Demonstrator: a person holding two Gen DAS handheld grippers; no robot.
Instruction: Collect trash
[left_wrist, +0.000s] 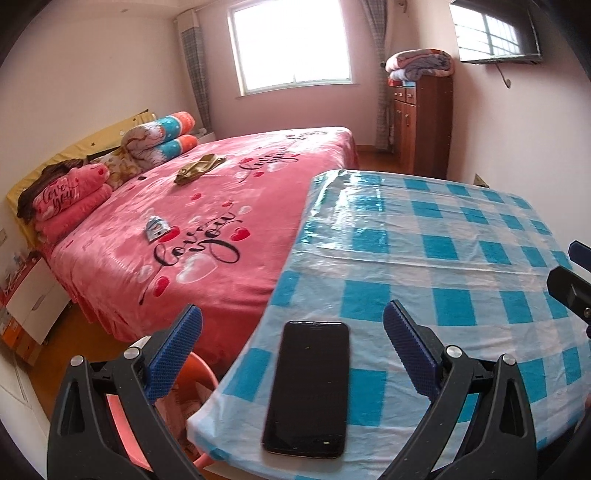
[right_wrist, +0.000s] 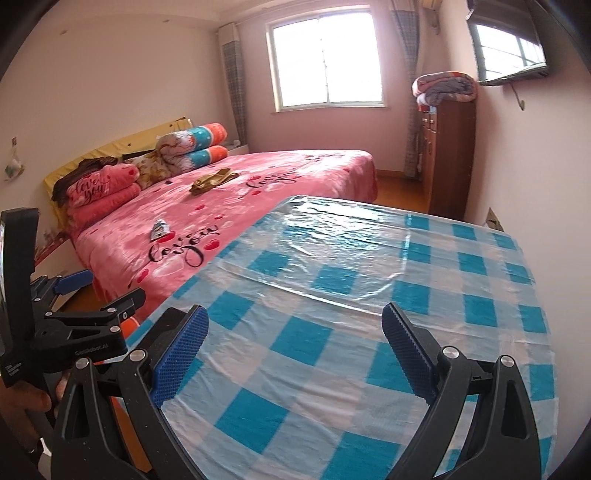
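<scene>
Between the wide-spread jaws of our left gripper (left_wrist: 291, 332) lies a black phone (left_wrist: 308, 387), screen dark, flat on the near corner of the surface (left_wrist: 443, 236); the jaws touch nothing. Our right gripper (right_wrist: 295, 334) hangs over the same checked blue-and-white cloth, jaws likewise spread wide and holding nothing.

We count two pieces of trash, both on the pink bed (left_wrist: 229, 206). One is a small crumpled wrapper (left_wrist: 156, 228), white and blue with a shiny look, lying beside the black "love you" lettering in the middle of the bedspread. Its print is too small for us to read. The other is a crumpled olive-gold wrapper (left_wrist: 199, 168), longer and flatter, farther up the bed toward the pillows. We cannot tell what either once held.

Below the left gripper, an orange bin (left_wrist: 192, 373) shows only in part, between the bed and the surface edge, cut off by the gripper's left finger; some paper seems to lie inside it. From the right wrist, the left gripper's body blocks the lower left corner.

Farther out we see one window (left_wrist: 291, 44), one wooden cabinet (left_wrist: 424, 125) topped by folded quilts (left_wrist: 419, 62), and one wall-mounted television (left_wrist: 495, 33).
</scene>
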